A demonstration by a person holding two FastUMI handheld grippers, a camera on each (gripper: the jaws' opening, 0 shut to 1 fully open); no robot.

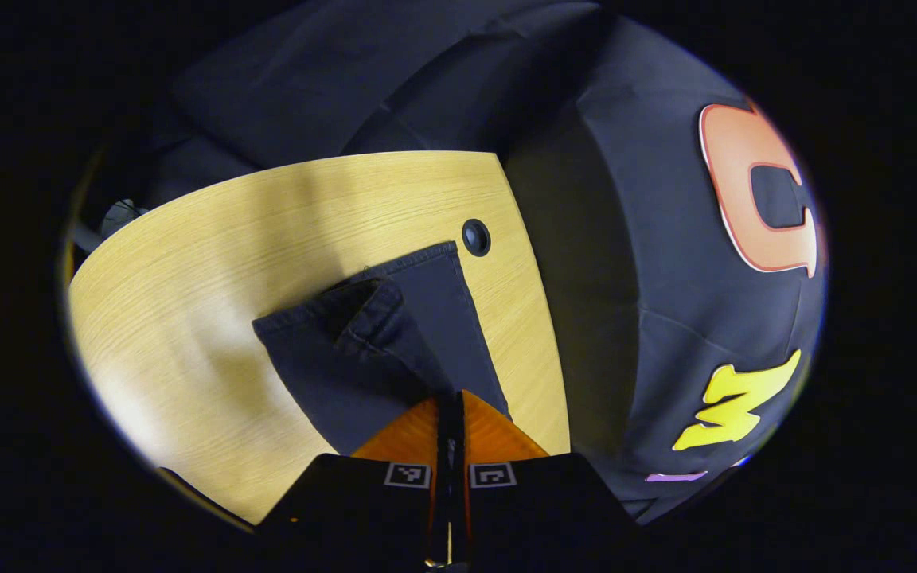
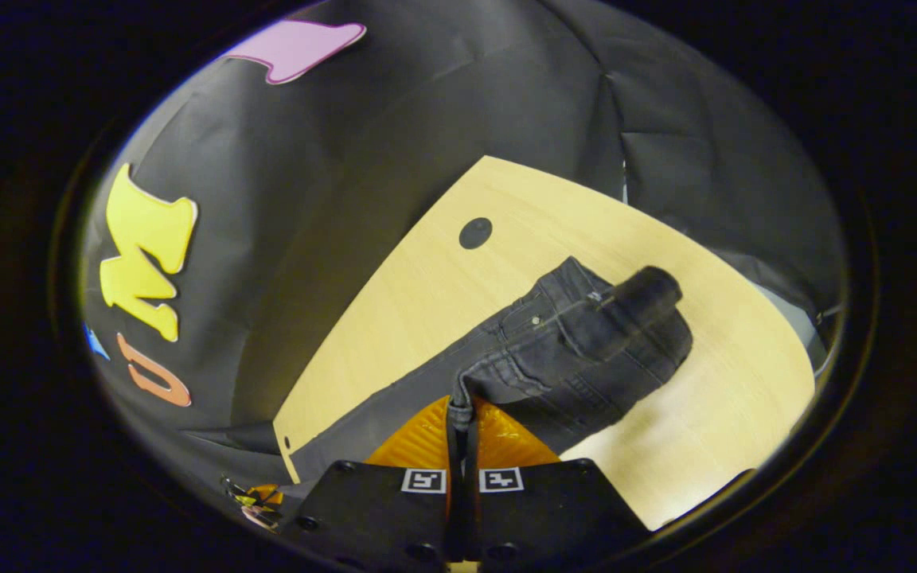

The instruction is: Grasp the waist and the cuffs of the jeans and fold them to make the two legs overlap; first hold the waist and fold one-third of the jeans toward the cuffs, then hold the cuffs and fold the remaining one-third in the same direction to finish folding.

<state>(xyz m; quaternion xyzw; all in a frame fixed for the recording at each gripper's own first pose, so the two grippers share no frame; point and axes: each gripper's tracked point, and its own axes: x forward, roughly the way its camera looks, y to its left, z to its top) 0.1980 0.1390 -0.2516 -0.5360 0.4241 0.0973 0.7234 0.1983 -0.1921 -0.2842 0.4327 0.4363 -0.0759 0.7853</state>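
The left gripper (image 1: pixel 450 398) shows at the bottom of the left gripper view, its two orange fingers (image 1: pixel 407 434) drawn together to a narrow dark slit, pinching dark denim at their tips. The right gripper (image 2: pixel 462 406) stands likewise at the bottom of the right gripper view, orange fingers (image 2: pixel 419 442) closed with a fold of the jeans (image 2: pixel 578 350) clamped between them, lifted above the table near its edge.

Recording booth: black cloth wall (image 1: pixel 626 263) round wooden table (image 1: pixel 212 263).
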